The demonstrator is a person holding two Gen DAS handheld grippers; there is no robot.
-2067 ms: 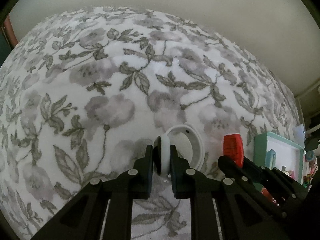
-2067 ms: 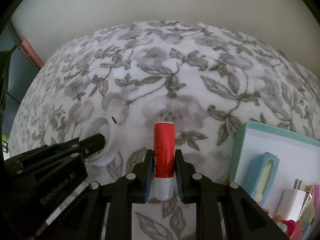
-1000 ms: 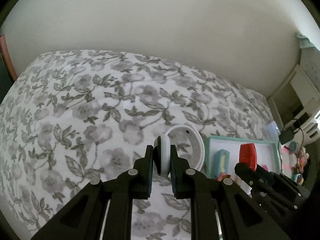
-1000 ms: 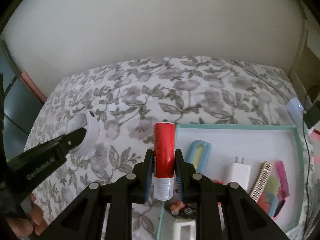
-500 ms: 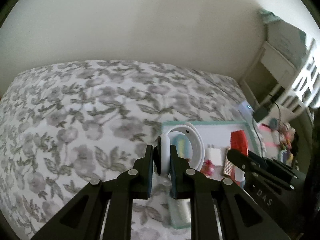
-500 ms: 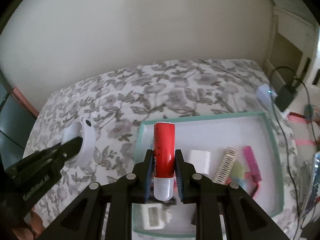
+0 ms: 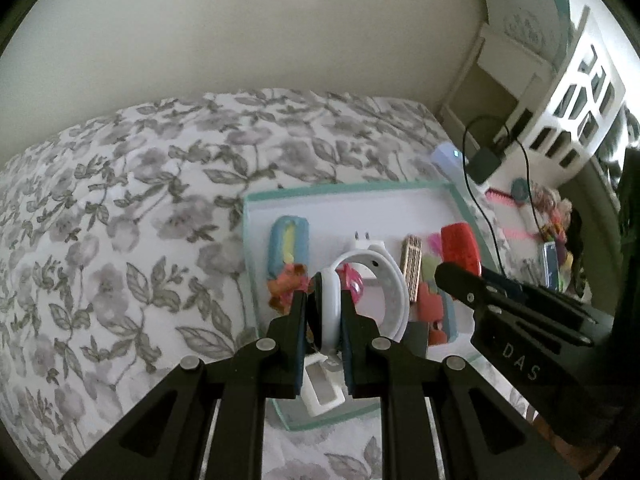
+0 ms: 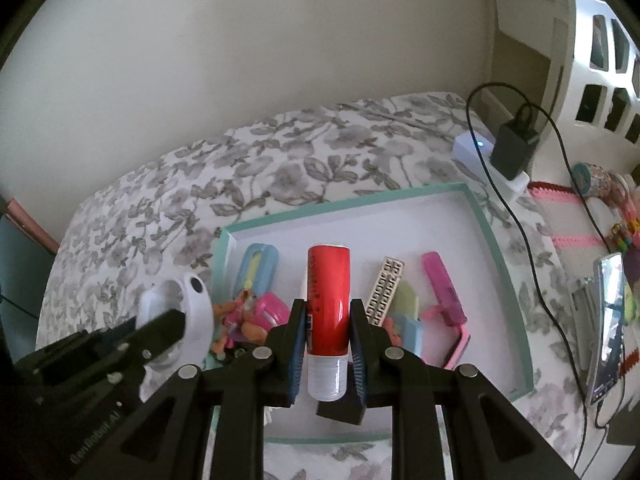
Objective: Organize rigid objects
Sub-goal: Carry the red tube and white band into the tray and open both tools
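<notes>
My left gripper [image 7: 323, 312] is shut on a white ring-shaped band [image 7: 390, 280], held above the near left part of a teal-rimmed white tray [image 7: 344, 190]. In the right wrist view that band [image 8: 196, 308] hangs over the tray's left edge. My right gripper [image 8: 327, 312] is shut on a red tube with a clear cap [image 8: 327, 284], upright between the pads, over the middle of the tray [image 8: 492, 240]. From the left wrist view the tube [image 7: 460, 246] shows at the right, above the black right gripper body.
The tray holds a blue-and-yellow case [image 8: 260, 266], a white plug [image 7: 366, 245], a beige comb-like strip [image 8: 386, 284], pink clips [image 8: 442, 288] and small toys [image 8: 244, 324]. It lies on a floral bedspread [image 7: 120, 220]. A black charger with cable [image 8: 514, 146] and clutter sit to the right.
Both grippers have travelled right across the bed with their objects still held. The tray, earlier at the right edge of both views, now lies directly beneath them.
</notes>
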